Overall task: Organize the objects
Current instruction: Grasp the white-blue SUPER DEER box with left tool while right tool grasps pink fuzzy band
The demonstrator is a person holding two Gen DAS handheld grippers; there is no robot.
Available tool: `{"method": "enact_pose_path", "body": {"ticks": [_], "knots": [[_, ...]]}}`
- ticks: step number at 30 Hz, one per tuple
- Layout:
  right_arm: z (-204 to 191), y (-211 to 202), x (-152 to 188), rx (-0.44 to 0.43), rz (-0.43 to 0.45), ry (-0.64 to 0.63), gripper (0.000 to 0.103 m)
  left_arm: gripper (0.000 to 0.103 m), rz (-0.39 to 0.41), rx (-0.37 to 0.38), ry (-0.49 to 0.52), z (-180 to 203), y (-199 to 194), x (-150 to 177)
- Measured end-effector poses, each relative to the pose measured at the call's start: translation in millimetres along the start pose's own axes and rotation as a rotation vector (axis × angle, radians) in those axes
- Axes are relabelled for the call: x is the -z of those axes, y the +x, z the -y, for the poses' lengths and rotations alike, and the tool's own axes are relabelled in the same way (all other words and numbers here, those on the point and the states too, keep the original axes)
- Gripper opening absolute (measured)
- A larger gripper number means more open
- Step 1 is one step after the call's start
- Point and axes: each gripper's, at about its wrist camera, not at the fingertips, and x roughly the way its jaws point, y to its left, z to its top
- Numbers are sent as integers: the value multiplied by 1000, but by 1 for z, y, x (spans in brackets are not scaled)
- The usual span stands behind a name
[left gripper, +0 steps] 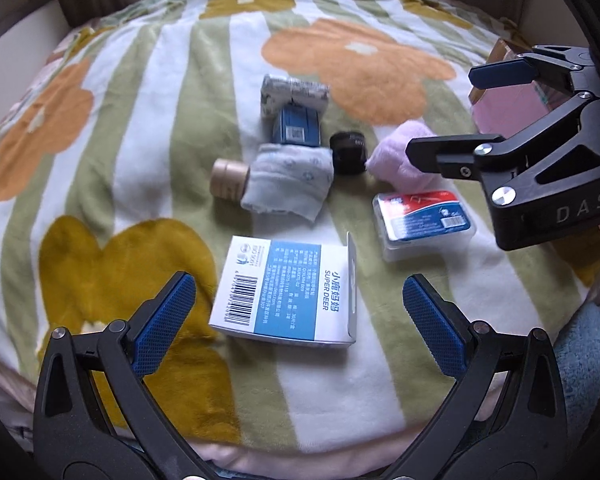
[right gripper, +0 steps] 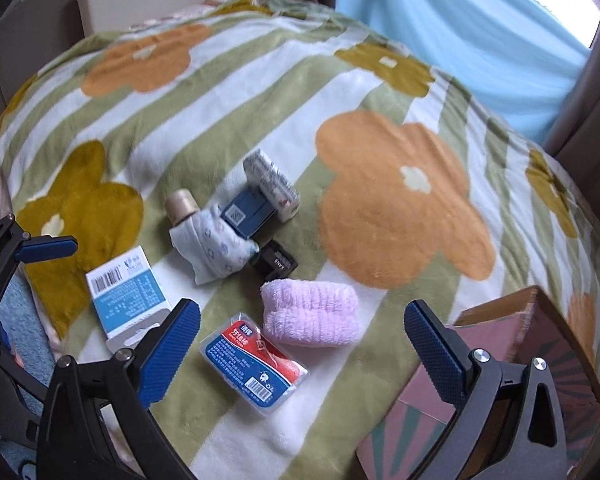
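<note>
Small items lie on a flowered blanket (left gripper: pixel 140 120). A white and blue box (left gripper: pixel 288 292) lies just ahead of my open, empty left gripper (left gripper: pixel 300 324); it also shows in the right wrist view (right gripper: pixel 126 300). A clear case with a red and blue label (right gripper: pixel 256 372) lies between the fingers of my open, empty right gripper (right gripper: pixel 300 352), above it. A folded pink cloth (right gripper: pixel 312 312), a black box (right gripper: pixel 274 264), a rolled pale cloth (right gripper: pixel 212 248), a tan roll (right gripper: pixel 182 206), a blue box (right gripper: pixel 250 210) and a white box (right gripper: pixel 272 184) lie further off.
An open pink cardboard box (right gripper: pixel 520 352) stands at the right edge of the blanket, beside my right gripper (left gripper: pixel 440 116). A blue curtain (right gripper: pixel 460 32) hangs behind the bed. A white board (right gripper: pixel 140 4) stands at the far side.
</note>
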Motion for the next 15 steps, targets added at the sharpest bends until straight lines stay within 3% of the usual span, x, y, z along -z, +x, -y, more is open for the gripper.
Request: {"method": "enact_pose_path", "body": {"ticks": [15], "knots": [[11, 72, -4, -36, -182, 39, 102, 102, -104, 47, 16, -8, 50, -2]]}}
